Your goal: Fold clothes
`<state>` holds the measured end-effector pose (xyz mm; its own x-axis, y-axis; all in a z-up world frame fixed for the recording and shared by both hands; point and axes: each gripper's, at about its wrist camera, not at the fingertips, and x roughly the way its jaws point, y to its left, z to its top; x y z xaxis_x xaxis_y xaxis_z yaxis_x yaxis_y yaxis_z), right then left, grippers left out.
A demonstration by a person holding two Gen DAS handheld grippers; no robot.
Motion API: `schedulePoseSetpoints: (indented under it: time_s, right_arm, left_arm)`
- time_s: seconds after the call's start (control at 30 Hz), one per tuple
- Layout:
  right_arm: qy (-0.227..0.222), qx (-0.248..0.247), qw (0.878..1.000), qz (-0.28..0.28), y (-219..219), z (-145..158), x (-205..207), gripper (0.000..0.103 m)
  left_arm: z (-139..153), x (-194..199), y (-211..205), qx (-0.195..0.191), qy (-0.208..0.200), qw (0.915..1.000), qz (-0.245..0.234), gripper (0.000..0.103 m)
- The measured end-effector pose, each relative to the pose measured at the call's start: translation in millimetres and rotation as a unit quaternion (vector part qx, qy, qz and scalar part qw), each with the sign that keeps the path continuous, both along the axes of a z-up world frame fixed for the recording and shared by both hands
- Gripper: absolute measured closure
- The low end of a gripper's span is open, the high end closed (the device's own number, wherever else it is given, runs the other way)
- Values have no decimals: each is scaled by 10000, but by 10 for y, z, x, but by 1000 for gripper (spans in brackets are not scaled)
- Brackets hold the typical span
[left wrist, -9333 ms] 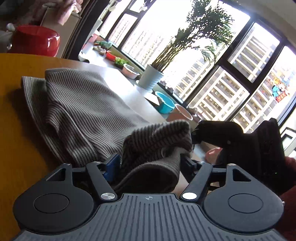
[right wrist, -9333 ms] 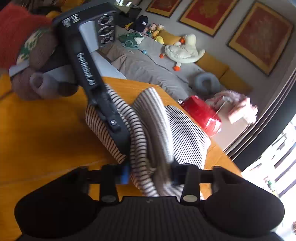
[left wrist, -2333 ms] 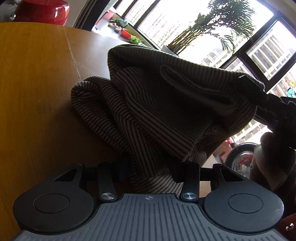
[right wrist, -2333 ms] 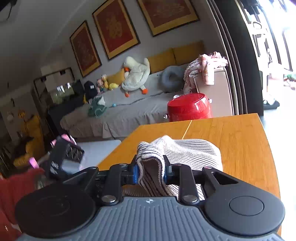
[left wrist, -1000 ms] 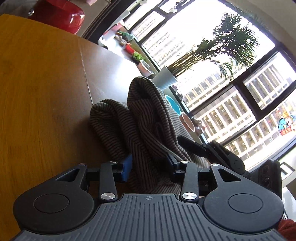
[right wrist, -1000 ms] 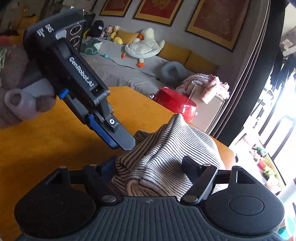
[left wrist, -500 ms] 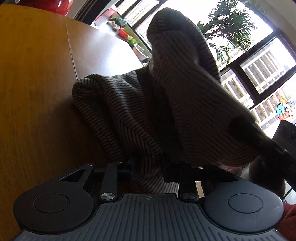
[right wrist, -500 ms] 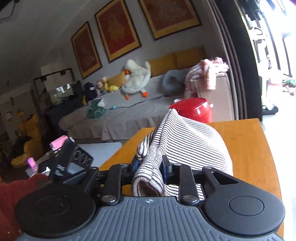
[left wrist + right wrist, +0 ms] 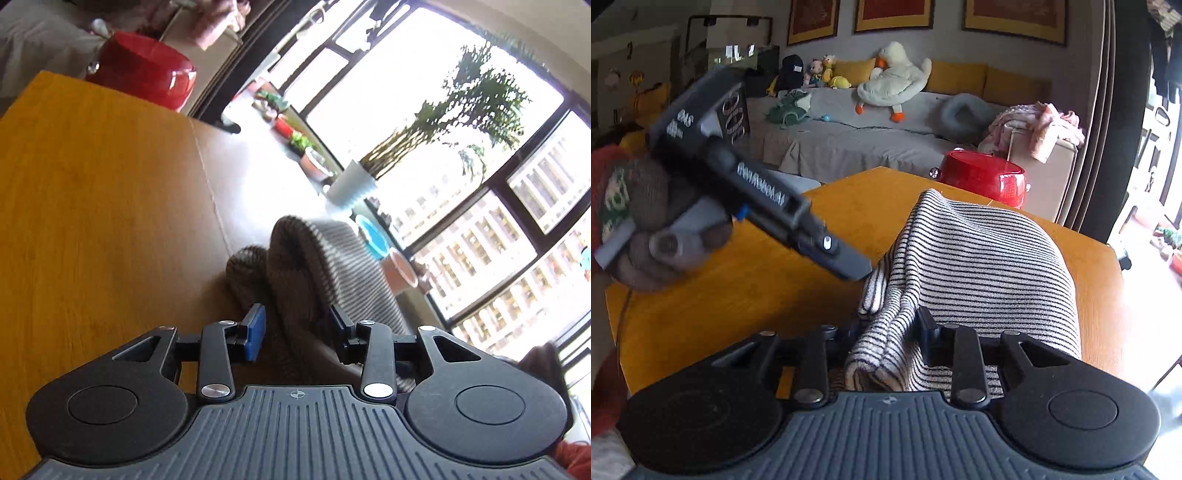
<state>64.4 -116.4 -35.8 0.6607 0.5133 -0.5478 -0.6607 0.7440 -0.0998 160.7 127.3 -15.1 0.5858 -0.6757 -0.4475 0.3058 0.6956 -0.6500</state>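
Garment lowered since half a second before, left jaws now parted | striped sweater (image 9: 975,266) lay bunched by the table (image 9: 92,221) edge nearest the window | left gripper (image 9: 295,332) spread around folds, seemingly releasing | right gripper (image 9: 886,332) pinched a hem, likely steadying it.

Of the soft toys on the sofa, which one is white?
The big goose with orange beak and feet on the sofa; the small toys are yellow, pink or green.
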Motion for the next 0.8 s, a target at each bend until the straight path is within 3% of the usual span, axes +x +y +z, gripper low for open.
schedulePoseSetpoints:
  time_s: [0.07, 0.17, 0.27, 0.37, 0.53, 0.8]
  right_arm:
    - [-92, -56, 9999, -6, 59, -25, -43, 66]
    - [-238, -163, 9996, 28, 143, -51, -93, 57]
    - [-365, -241, 9990, 37, 166, -65, -149, 54]
    - [-345, -81, 9994, 35, 58, 14, -185, 52]
    - [127, 577, 9982, -117, -333, 149, -98, 1]
    - [932, 1196, 9837, -963, -658, -104, 380, 0]
  left_arm:
    - [163, -8, -84, -205, -234, 9995, -76, 62]
    - [204, 82, -462, -181, -269, 9987, -397, 62]
    - [58, 248, -772, -72, 17, 9982, -601, 62]
    - [-261, 316, -865, 84, 256, 9978, -599, 69]
    - [-329, 353, -779, -98, 332, 9978, -562, 75]
    - [-347, 295, -773, -43, 210, 9982, -554, 76]
